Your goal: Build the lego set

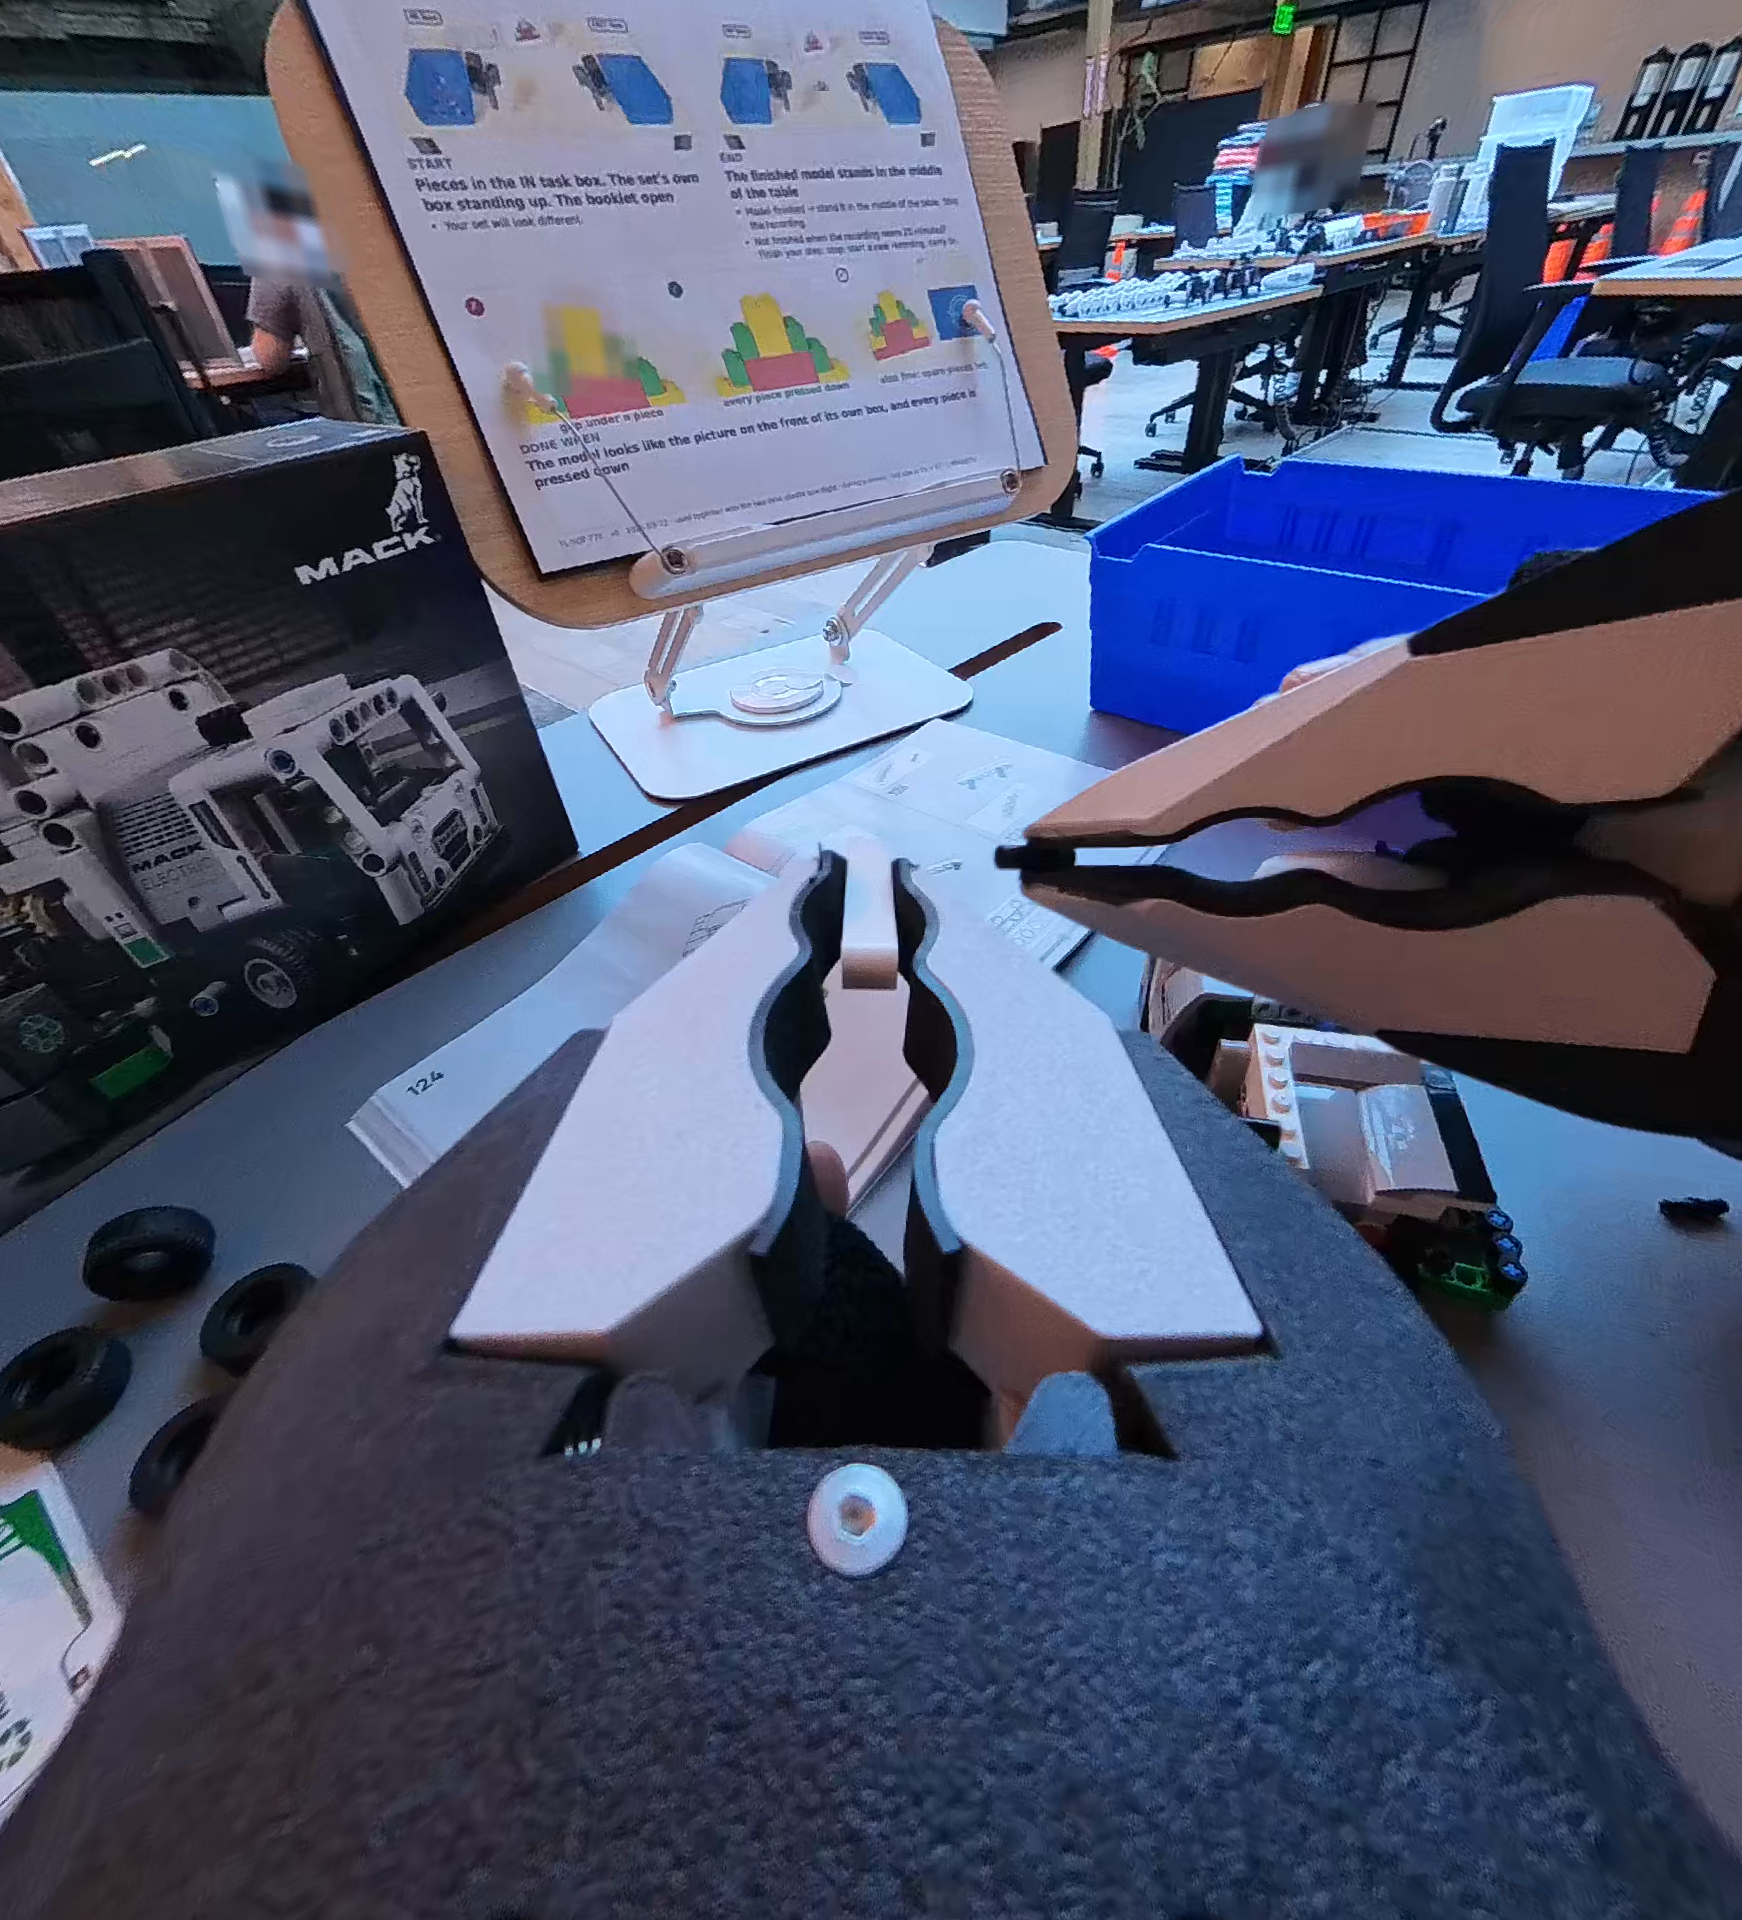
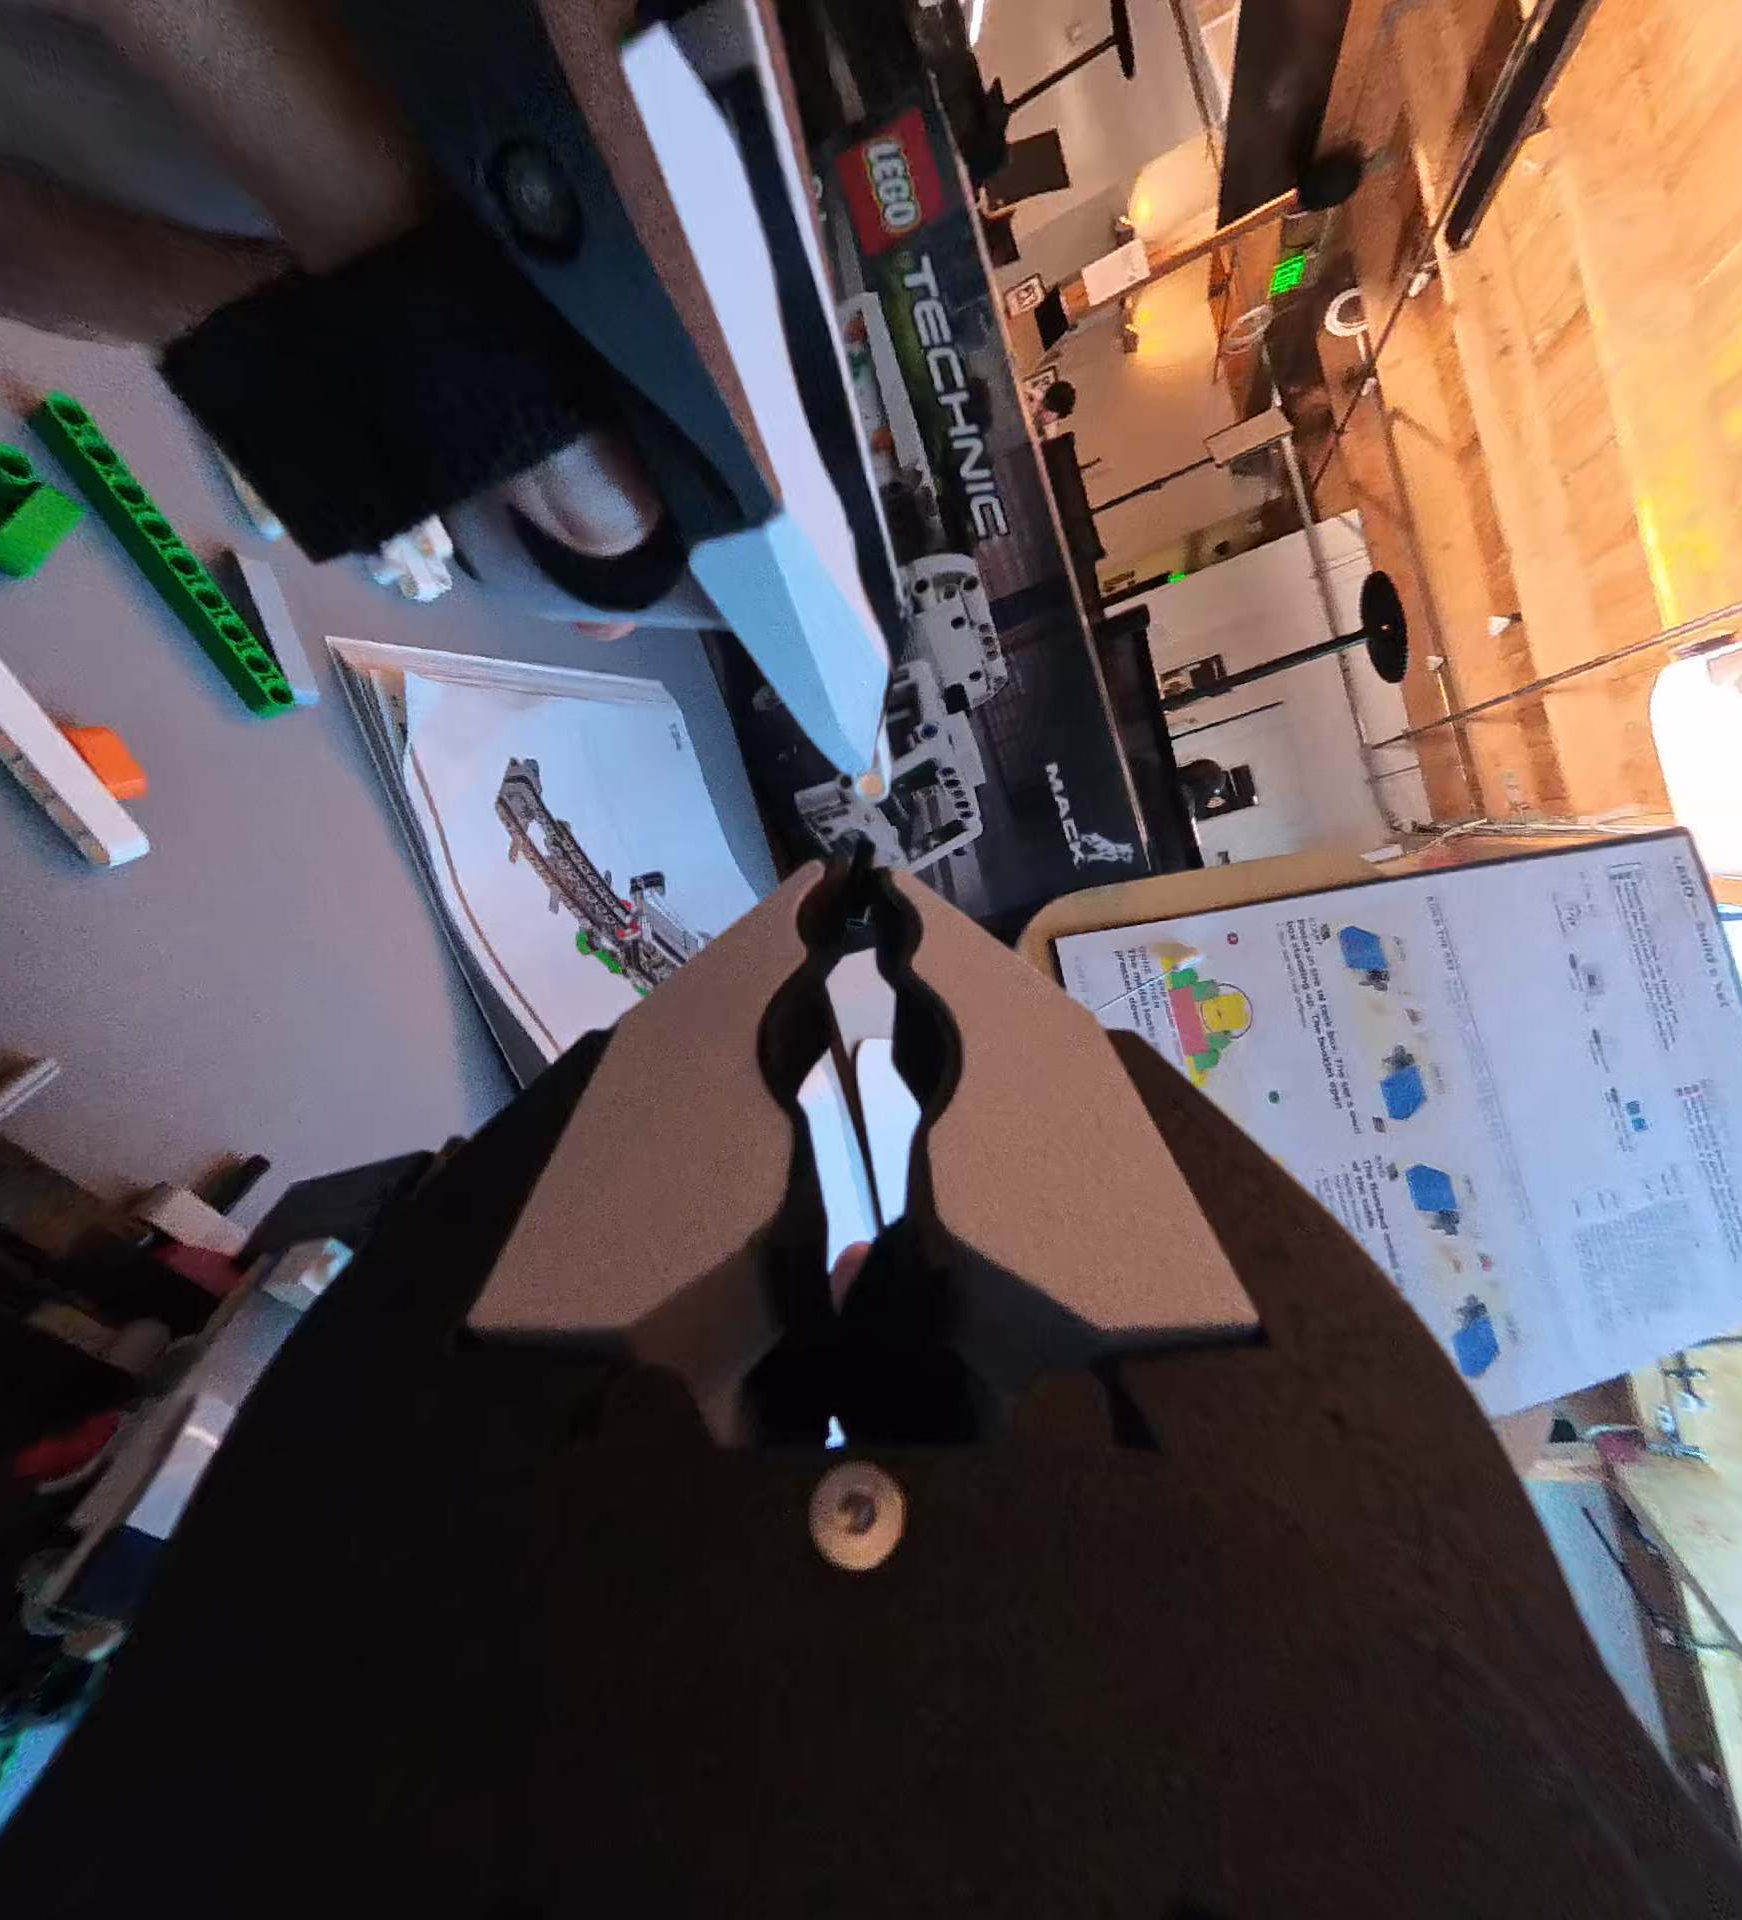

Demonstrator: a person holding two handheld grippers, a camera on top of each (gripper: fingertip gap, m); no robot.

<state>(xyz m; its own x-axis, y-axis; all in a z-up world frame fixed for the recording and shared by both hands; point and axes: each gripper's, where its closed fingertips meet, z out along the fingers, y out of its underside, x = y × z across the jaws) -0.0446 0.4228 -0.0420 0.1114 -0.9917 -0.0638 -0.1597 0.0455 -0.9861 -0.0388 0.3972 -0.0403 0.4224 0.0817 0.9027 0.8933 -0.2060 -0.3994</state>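
My left gripper (image 1: 862, 864) is shut on a pale white beam (image 1: 869, 935) that stands upright between its fingers. My right gripper (image 1: 1025, 858) comes in from the right, shut on a small black pin (image 1: 1014, 858) whose tip is just right of the beam's top. In the right wrist view, my right gripper (image 2: 854, 868) pinches the black pin (image 2: 859, 860), and the left gripper (image 2: 867, 764) points down at it from above. The open booklet (image 1: 950, 800) lies on the table beneath both grippers.
The set's box (image 1: 202, 779) stands at the left and a sheet stand (image 1: 701, 260) behind. A blue bin (image 1: 1314, 582) is at the back right. Black tyres (image 1: 150, 1252), a part-built model (image 1: 1366, 1132), a loose pin (image 1: 1693, 1208), a green beam (image 2: 160, 551) and an orange piece (image 2: 108, 758) lie on the table. The tips of both grippers are at nearly the same place. The orange piece (image 2: 108, 758) is about 15 cm from both grippers' fingertips.
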